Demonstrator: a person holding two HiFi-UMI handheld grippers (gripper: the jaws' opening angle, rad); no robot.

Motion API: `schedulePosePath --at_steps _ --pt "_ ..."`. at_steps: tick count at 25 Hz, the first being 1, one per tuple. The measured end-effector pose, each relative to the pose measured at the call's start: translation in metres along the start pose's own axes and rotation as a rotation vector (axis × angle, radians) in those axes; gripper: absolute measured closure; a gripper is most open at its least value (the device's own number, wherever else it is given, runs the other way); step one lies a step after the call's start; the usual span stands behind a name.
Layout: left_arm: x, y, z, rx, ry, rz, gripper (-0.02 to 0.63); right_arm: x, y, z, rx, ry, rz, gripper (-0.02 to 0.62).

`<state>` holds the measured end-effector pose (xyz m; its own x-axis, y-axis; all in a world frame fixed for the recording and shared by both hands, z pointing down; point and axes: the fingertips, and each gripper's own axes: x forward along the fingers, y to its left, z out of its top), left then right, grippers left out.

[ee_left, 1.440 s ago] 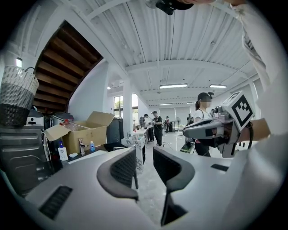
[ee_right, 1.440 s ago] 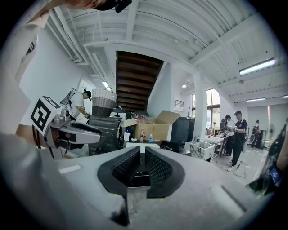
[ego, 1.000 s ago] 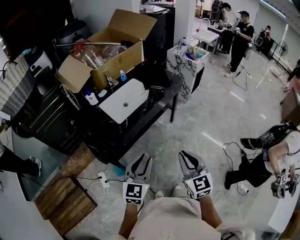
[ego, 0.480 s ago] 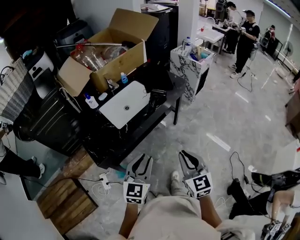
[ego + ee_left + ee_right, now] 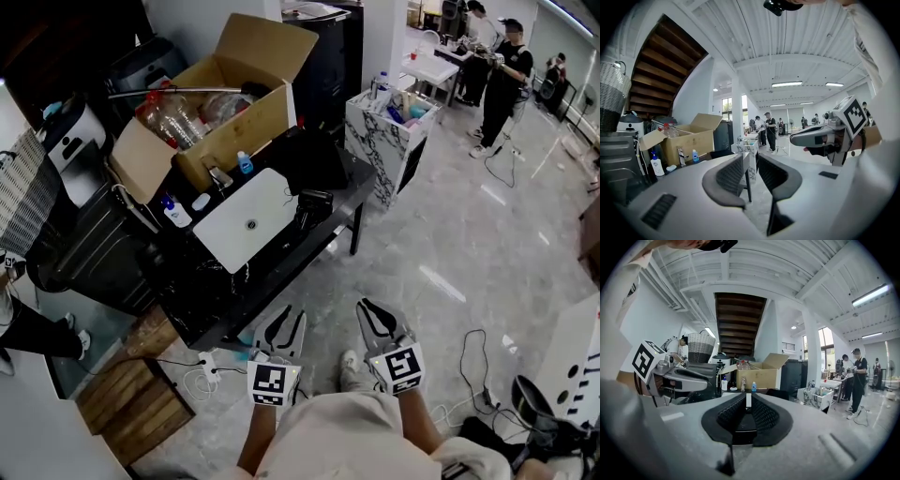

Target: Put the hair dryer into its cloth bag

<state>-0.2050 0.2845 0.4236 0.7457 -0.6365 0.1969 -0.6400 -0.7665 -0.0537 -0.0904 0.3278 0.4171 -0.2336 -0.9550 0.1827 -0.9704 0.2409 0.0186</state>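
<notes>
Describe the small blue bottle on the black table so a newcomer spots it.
Start at the big open brown cardboard box on the black table. Against its front wall, beside the white rectangular basin, stands the small blue bottle. The pump bottle further left is white.

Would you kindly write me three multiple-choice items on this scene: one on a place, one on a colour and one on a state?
1. Where does the box stand?
A. on the floor
B. on the black table
C. on a chair

2. What colour is the basin?
A. white
B. red
C. green

3. How do the right tool's jaws stand?
A. wide apart
B. shut on a bottle
C. together, with nothing between them

Key:
1. B, as the box sits at the table's far end, behind the basin.
2. A, as the basin is plain white against the dark top.
3. C, as the right gripper view shows the pads meeting on nothing.
</notes>
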Motion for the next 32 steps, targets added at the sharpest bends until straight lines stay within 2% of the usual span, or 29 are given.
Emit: schedulePosePath --at_steps 18,32 --pt "0.111 0.001 0.026 0.029 0.039 0.069 0.508 0.058 -0.108 0.008 -0.006 -0.024 0.083 0.575" --pt "0.163 -0.004 0.029 0.033 0.076 0.115 0.495 0.087 -0.156 0.002 0.035 -0.007 0.145 0.575"
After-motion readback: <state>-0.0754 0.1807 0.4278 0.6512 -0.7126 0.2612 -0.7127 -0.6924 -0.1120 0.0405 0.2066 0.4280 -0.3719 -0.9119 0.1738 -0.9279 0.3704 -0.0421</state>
